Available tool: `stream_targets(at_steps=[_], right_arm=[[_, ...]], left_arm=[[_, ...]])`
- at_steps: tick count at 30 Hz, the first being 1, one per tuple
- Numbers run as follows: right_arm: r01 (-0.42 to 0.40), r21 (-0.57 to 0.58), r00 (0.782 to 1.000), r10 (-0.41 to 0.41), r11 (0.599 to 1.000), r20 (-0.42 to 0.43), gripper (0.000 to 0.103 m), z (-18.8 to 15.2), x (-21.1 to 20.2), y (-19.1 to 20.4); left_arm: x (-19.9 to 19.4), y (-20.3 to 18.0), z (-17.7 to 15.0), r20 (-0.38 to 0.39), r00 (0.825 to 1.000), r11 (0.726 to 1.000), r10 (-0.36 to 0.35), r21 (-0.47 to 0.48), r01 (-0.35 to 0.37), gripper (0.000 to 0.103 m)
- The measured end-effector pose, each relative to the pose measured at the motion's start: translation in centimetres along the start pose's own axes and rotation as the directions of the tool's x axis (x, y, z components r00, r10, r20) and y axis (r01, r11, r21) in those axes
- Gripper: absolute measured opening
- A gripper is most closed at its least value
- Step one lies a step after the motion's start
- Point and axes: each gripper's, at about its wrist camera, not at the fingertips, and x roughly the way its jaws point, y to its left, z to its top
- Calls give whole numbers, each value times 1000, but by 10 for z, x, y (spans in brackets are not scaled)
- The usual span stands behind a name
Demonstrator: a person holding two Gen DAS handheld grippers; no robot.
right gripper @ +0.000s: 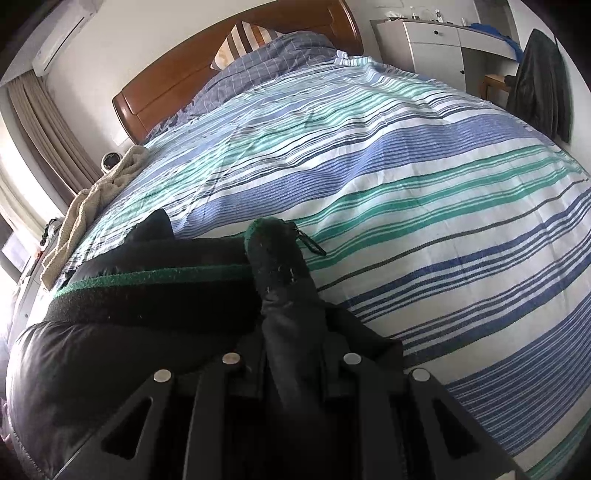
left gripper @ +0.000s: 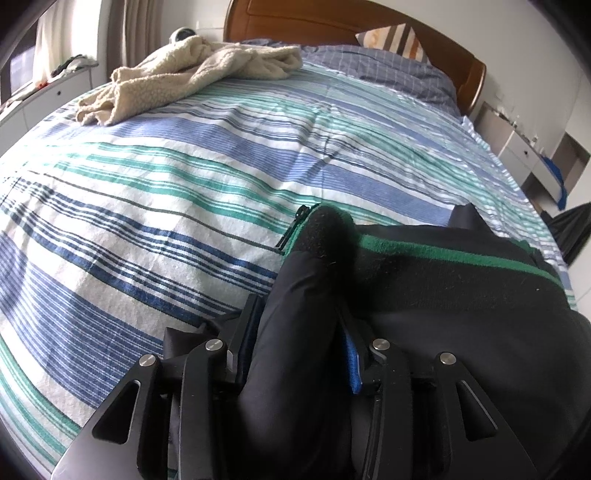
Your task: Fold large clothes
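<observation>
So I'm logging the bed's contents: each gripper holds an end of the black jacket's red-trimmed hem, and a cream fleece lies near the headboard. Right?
Not quite: the trim on the black jacket is green, not red, as both wrist views show. The cream fleece near the headboard is right.

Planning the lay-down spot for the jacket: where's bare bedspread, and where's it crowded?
Bare striped bedspread fills the middle of the bed, bordered by the cream fleece at the far left, the checked quilt by the headboard, and the black jacket at the near edge. It is crowded there, where the left tool and right tool have jacket between their jaws.
</observation>
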Motion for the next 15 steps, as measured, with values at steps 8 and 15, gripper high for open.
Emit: stream_targets(at_steps=[8,15], right_arm=[[-99,116,995,96,988,30,39,5,-35,-28],[-15,-121,997,24,993,73,42,1,-115,5]], left_arm=[[-15,-4,6,-26,994,993,109,39,-108,73],[-95,-11,1,82,994,985,66,155,-79,85]])
